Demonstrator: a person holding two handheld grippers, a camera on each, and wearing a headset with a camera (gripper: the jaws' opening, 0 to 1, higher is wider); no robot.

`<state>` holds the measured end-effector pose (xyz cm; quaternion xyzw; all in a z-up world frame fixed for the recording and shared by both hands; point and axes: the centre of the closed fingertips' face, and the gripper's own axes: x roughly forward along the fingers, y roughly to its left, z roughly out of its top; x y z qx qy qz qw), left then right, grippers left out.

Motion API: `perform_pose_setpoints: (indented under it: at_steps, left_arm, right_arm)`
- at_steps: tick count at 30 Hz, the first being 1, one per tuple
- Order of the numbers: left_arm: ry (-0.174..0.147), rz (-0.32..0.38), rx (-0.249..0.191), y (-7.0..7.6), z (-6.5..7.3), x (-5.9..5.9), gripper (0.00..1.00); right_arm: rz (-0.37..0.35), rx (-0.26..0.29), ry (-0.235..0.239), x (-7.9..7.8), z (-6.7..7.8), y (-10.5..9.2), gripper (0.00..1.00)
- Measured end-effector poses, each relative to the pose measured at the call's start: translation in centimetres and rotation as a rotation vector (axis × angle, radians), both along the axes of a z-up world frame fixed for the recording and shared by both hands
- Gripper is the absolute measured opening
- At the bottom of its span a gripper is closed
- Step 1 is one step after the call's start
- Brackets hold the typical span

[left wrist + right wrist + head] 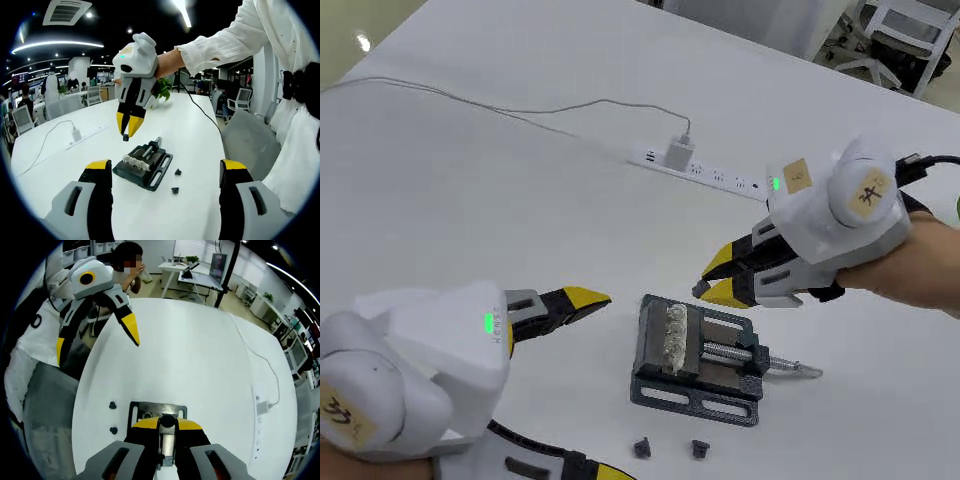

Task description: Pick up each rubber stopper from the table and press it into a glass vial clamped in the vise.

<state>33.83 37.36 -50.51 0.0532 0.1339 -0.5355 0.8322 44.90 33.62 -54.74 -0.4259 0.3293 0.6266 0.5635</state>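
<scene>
We've got a white power strip (705,172) at one o'clock on the white table (470,220), a charger (678,152) plugged into it, its thin cable (470,100) running toward ten o'clock, office chairs (900,40) at two o'clock.

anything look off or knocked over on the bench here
Nothing stands out. The vise sits flat on the table with the glass vials clamped in a row, two rubber stoppers lie loose beside it, and the right gripper holds another. No spill or breakage shows.
</scene>
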Motion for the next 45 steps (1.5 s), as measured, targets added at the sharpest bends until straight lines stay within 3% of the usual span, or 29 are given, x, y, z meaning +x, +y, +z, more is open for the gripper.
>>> perform_pose_setpoints:
  at_steps: [9,16,45]
  left_arm:
    - [0.017,0.028,-0.004,0.3,-1.2,0.7,0.95]
    - [0.025,0.035,-0.019,0.2,-1.5,0.6,0.96]
    - [0.03,0.06,-0.059,0.7,-1.7,0.6,0.95]
  right_arm:
    - [0.015,-0.07,0.007,0.8,-2.8,-0.1,0.06]
    - [0.029,-0.111,0.008,0.9,-3.6,-0.3,0.06]
    - [0.07,-0.192,-0.004,0.8,-4.6,0.0,0.05]
